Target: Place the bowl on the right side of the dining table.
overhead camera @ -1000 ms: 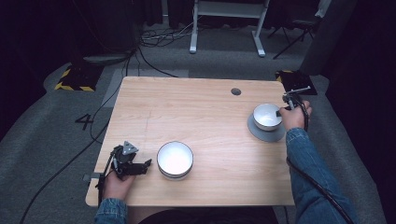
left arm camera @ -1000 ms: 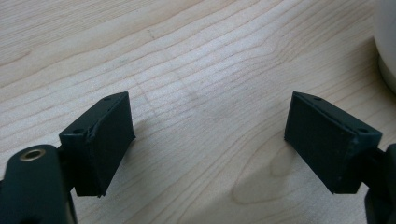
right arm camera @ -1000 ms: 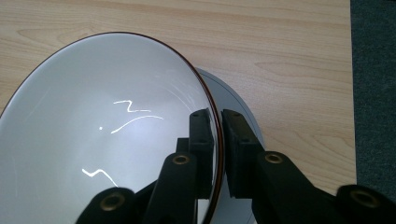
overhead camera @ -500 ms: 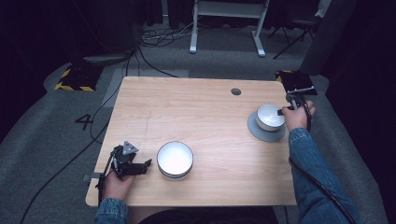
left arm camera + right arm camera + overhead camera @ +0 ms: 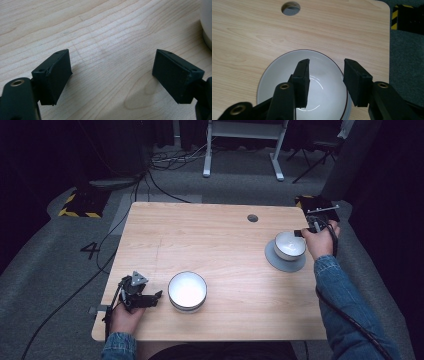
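A small white bowl (image 5: 289, 245) stands on a grey plate (image 5: 280, 262) near the table's right edge. My right gripper (image 5: 300, 234) is at the bowl's right rim. In the right gripper view this gripper (image 5: 326, 61) is open, one jaw over the inside of the bowl (image 5: 287, 75) and the other outside its rim. A larger white bowl (image 5: 187, 290) sits at the front middle. My left gripper (image 5: 158, 296) rests just left of it, open over bare wood (image 5: 112, 53) with nothing between its jaws. The large bowl's side (image 5: 207, 22) shows at the right edge of the left gripper view.
A round cable hole (image 5: 252, 218) lies in the table's far right part, also visible as the hole (image 5: 290, 7) beyond the small bowl. The table's right edge (image 5: 388, 50) runs close to the plate. Cables and a black-and-yellow striped block (image 5: 80, 205) lie on the floor.
The right hand and its gripper have shifted very slightly at the small bowl's rim. The left gripper and the large bowl have stayed put.
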`<state>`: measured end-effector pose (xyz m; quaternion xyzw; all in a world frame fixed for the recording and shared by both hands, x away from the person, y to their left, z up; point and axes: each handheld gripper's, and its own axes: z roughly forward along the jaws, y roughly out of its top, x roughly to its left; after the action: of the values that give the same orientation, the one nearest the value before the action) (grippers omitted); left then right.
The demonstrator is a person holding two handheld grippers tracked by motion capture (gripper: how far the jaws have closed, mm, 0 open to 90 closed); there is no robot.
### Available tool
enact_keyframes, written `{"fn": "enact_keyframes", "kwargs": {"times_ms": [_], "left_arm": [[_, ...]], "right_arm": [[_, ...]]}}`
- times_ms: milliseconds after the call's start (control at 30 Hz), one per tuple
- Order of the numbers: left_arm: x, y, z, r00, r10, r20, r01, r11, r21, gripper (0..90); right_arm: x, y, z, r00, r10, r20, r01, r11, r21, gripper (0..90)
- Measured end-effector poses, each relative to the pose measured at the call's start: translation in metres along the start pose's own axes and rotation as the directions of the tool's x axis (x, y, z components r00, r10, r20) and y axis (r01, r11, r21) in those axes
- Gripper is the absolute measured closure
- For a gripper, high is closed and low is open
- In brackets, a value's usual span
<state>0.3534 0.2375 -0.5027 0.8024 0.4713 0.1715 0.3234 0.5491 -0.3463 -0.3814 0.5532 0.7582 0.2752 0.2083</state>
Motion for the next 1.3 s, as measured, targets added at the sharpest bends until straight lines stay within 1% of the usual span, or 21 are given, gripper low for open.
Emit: {"fn": "enact_keyframes", "kwargs": {"times_ms": [33, 67, 100, 167, 233, 333, 433, 467, 500, 533, 633, 700, 800, 867, 900, 967, 1033, 1167, 1300], "left_arm": [[0.000, 0.000, 0.000, 1.0000, 0.002, -0.006, -0.002, 1.0000, -0.002, 15.8], [0.000, 0.000, 0.000, 1.0000, 0.000, 0.000, 0.000, 1.0000, -0.001, 15.8], [0.000, 0.000, 0.000, 1.0000, 0.002, -0.006, -0.002, 1.0000, -0.001, 15.8], [0.000, 0.000, 0.000, 1.0000, -0.001, 0.000, 0.001, 1.0000, 0.000, 15.8], [0.000, 0.000, 0.000, 1.0000, 0.003, -0.008, -0.003, 1.0000, -0.001, 15.8], [0.000, 0.000, 0.000, 1.0000, 0.004, -0.007, -0.004, 1.0000, -0.001, 15.8], [0.000, 0.000, 0.000, 0.9999, 0.006, -0.008, -0.006, 1.0000, 0.002, 15.9], [0.000, 0.000, -0.001, 0.9999, 0.005, -0.009, -0.005, 1.0000, 0.002, 16.0], [0.000, 0.000, -0.001, 0.9999, 0.005, -0.010, -0.005, 1.0000, 0.001, 16.0], [0.000, 0.000, -0.001, 0.9999, 0.006, -0.009, -0.006, 1.0000, 0.000, 16.0], [0.000, 0.000, 0.000, 1.0000, 0.004, -0.007, -0.004, 1.0000, 0.001, 16.0], [0.000, 0.000, -0.001, 0.9999, 0.006, -0.010, -0.006, 1.0000, 0.001, 16.1], [0.000, 0.000, -0.001, 0.9999, 0.005, -0.009, -0.004, 1.0000, 0.001, 16.0], [0.000, 0.000, -0.001, 0.9999, 0.005, -0.010, -0.005, 1.0000, 0.001, 16.0], [0.000, 0.000, -0.001, 0.9999, 0.005, -0.010, -0.005, 1.0000, 0.001, 16.0], [0.000, 0.000, 0.000, 1.0000, 0.005, -0.008, -0.005, 1.0000, 0.001, 15.9], [0.000, 0.000, 0.000, 1.0000, 0.005, -0.008, -0.005, 1.0000, 0.001, 15.9], [0.000, 0.000, -0.001, 0.9999, 0.004, -0.011, -0.004, 1.0000, 0.001, 16.0], [0.000, 0.000, -0.001, 0.9999, 0.004, -0.010, -0.004, 1.0000, 0.001, 16.0]], "right_arm": [[0.000, 0.000, -0.003, 1.0000, -0.002, -0.006, 0.002, 1.000, -0.009, 55.8], [0.001, 0.000, -0.007, 0.9998, -0.005, -0.018, 0.004, 1.000, -0.019, 55.1], [0.001, 0.000, -0.010, 0.9996, -0.013, -0.023, 0.013, 1.000, -0.024, 54.5], [0.003, -0.001, -0.017, 0.9988, -0.026, -0.040, 0.025, 0.999, -0.036, 53.7], [0.005, -0.001, -0.025, 0.9973, -0.051, -0.054, 0.049, 0.998, -0.044, 52.5], [0.008, -0.004, -0.035, 0.9930, -0.083, -0.085, 0.080, 0.996, -0.038, 51.8], [0.013, -0.007, -0.045, 0.9896, -0.101, -0.103, 0.096, 0.994, -0.047, 51.7], [0.015, -0.009, -0.051, 0.9860, -0.117, -0.119, 0.111, 0.992, -0.057, 51.4], [0.015, -0.009, -0.051, 0.9860, -0.117, -0.119, 0.111, 0.992, -0.057, 51.4], [0.015, -0.010, -0.053, 0.9825, -0.133, -0.131, 0.124, 0.990, -0.072, 51.4], [0.019, -0.015, -0.060, 0.9768, -0.146, -0.157, 0.134, 0.987, -0.084, 51.3], [0.020, -0.018, -0.064, 0.9721, -0.167, -0.165, 0.154, 0.984, -0.087, 51.3], [0.020, -0.026, -0.071, 0.9659, -0.183, -0.184, 0.168, 0.981, -0.095, 51.3], [0.022, -0.030, -0.076, 0.9592, -0.203, -0.197, 0.185, 0.977, -0.105, 51.3], [0.023, -0.033, -0.078, 0.9583, -0.202, -0.202, 0.183, 0.977, -0.108, 51.2], [0.024, -0.037, -0.083, 0.9505, -0.224, -0.216, 0.202, 0.972, -0.119, 51.2], [0.025, -0.042, -0.087, 0.9460, -0.233, -0.225, 0.209, 0.970, -0.124, 51.2], [0.027, -0.052, -0.093, 0.9336, -0.259, -0.247, 0.233, 0.964, -0.132, 50.8], [0.027, -0.063, -0.096, 0.9281, -0.268, -0.259, 0.241, 0.962, -0.132, 51.0]]}}
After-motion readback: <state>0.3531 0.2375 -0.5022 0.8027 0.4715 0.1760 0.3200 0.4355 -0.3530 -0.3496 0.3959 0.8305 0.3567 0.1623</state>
